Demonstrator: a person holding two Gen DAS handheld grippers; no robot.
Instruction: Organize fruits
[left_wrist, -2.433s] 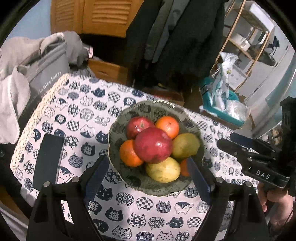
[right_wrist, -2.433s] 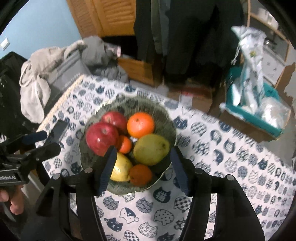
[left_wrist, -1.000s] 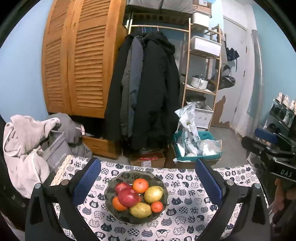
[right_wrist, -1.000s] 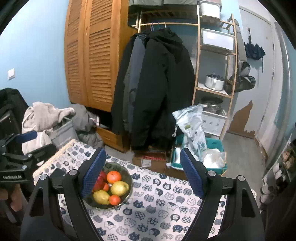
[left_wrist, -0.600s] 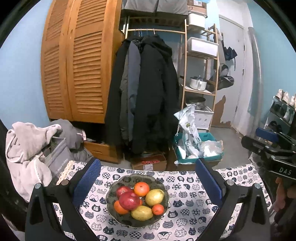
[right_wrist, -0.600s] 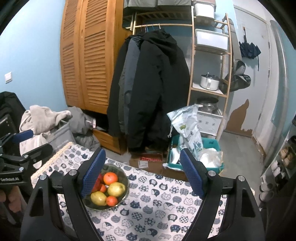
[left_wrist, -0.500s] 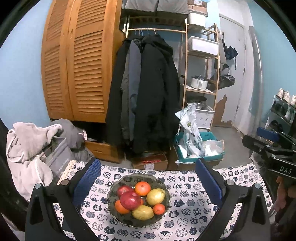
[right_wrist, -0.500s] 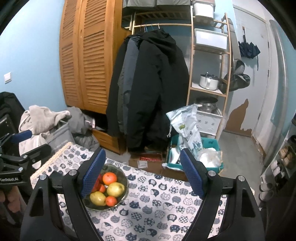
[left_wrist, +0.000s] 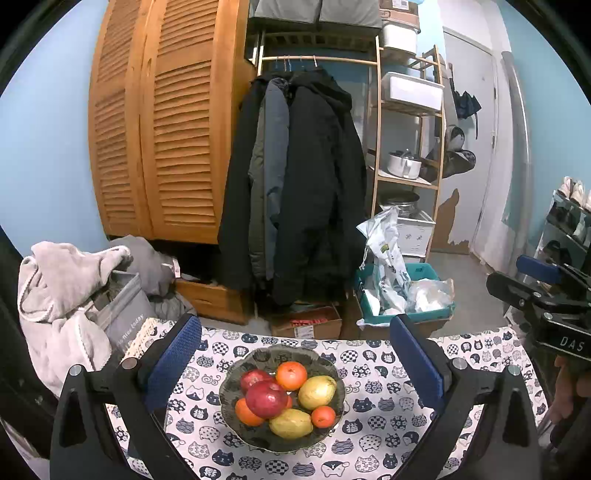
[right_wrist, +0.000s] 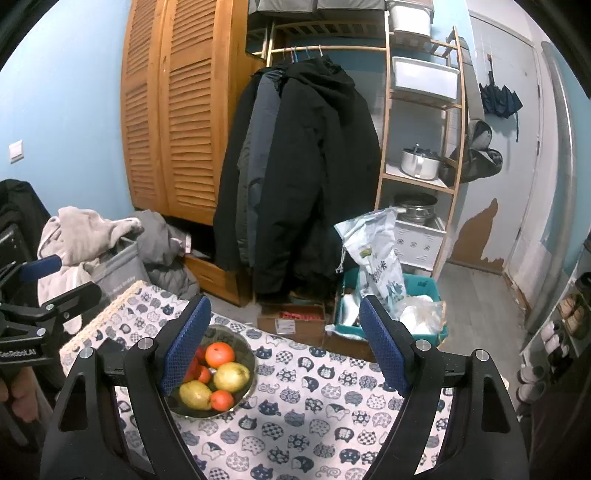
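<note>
The bowl, dark, scalloped and seemingly glazed, sits between the wide-open left gripper's jaws, piled with glossy round fruit. The right gripper gapes empty, bowl behind its left jaw.

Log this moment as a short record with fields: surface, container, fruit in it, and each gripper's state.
surface: table with cat-print cloth
container: dark bowl standing on the cloth
fruit in bowl: two red apples, three oranges, two yellow-green mangoes
fruit outside bowl: none visible
left gripper: open, empty, above the table, bowl seen between its fingers
right gripper: open, empty, bowl at its left finger
</note>
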